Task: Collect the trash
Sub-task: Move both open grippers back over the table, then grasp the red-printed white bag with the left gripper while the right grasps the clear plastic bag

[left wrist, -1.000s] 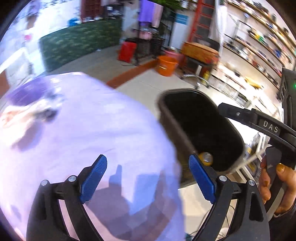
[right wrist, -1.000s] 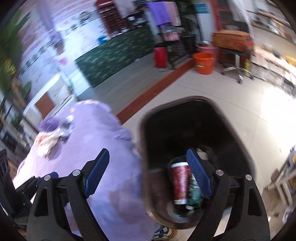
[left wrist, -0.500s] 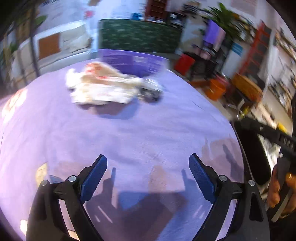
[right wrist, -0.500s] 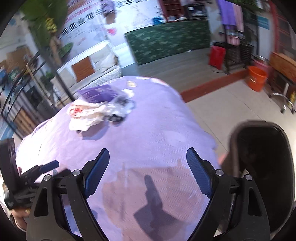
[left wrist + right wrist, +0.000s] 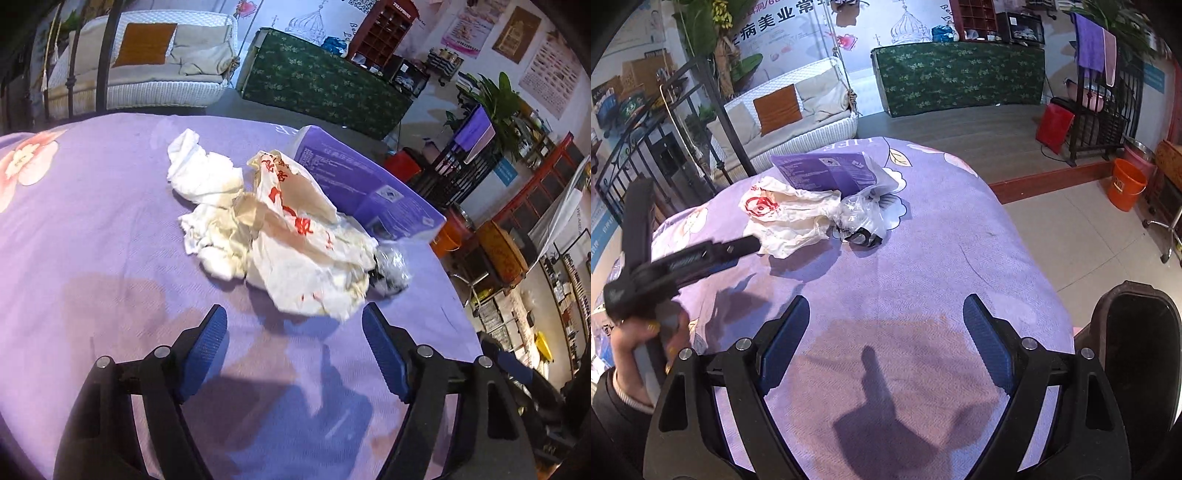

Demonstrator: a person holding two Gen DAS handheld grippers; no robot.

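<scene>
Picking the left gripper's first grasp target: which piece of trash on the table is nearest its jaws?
The white plastic bag with red print: its lower edge lies just ahead of the open left gripper. The crumpled tissue, clear wrapper and purple pack lie beyond.

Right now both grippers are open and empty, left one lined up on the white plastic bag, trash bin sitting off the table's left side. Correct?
Not quite: the trash bin sits off the table's right side, as the right wrist view shows. The rest holds: the left gripper and right gripper are open and empty, the left one facing the white plastic bag on the purple tablecloth.

Trash pile (image 5: 280, 236) on table (image 5: 92, 229), bin (image 5: 1137, 350) beside.
</scene>
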